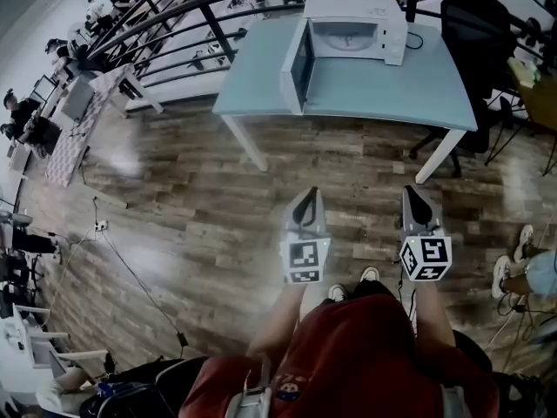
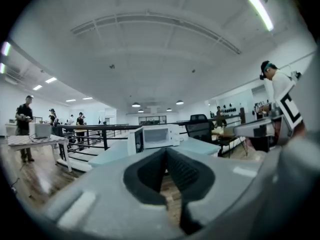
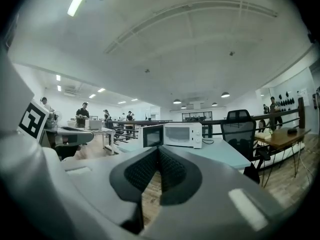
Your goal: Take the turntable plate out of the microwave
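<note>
Inside white box microwave (image 1: 357,24), door open, on pale blue table (image 1: 374,85): round pale turntable plate (image 1: 348,37). Well ahead of left gripper (image 1: 306,197) and right gripper (image 1: 414,192); both closed tight, empty, neither nearer.

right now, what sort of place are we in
Probably a big open-plan office or lab hall: wood floor, a microwave on a pale blue table, a black office chair beside it, and a black railing behind.

Red top (image 1: 365,360), apparently short-sleeved, and white shoes (image 1: 370,274); grey left gripper (image 1: 306,197) and right gripper (image 1: 415,195) bear black-and-white marker cubes (image 1: 304,261).
</note>
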### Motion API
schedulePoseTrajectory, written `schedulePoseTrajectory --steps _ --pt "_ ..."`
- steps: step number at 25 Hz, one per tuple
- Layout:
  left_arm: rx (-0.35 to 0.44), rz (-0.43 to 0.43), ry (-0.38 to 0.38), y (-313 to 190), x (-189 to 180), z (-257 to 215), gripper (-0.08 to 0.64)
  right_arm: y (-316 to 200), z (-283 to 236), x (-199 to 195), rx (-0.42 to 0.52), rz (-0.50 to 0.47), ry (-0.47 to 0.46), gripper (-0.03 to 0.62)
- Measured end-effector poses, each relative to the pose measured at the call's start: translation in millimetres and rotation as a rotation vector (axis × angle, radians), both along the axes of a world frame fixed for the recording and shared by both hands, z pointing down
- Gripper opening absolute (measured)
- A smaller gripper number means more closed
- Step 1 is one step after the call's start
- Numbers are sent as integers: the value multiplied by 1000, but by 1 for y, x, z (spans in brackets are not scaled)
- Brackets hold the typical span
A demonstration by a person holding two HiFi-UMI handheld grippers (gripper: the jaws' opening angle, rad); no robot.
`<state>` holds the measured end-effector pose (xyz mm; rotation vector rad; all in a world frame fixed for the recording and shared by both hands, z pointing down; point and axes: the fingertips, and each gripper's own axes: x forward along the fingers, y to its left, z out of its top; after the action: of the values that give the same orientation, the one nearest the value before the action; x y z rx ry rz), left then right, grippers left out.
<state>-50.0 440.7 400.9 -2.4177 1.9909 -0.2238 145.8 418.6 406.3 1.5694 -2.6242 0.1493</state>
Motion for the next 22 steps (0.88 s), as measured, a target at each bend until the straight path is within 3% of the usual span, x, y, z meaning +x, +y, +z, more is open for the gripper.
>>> schedulePoseTrajectory --steps 11,22 --pt "-20 23 3 -11 -7 19 0 -4 22 1 -28 57 -23 0" --pt "-29 30 -11 -88 6 29 0 -81 34 20 -41 91 -55 0"
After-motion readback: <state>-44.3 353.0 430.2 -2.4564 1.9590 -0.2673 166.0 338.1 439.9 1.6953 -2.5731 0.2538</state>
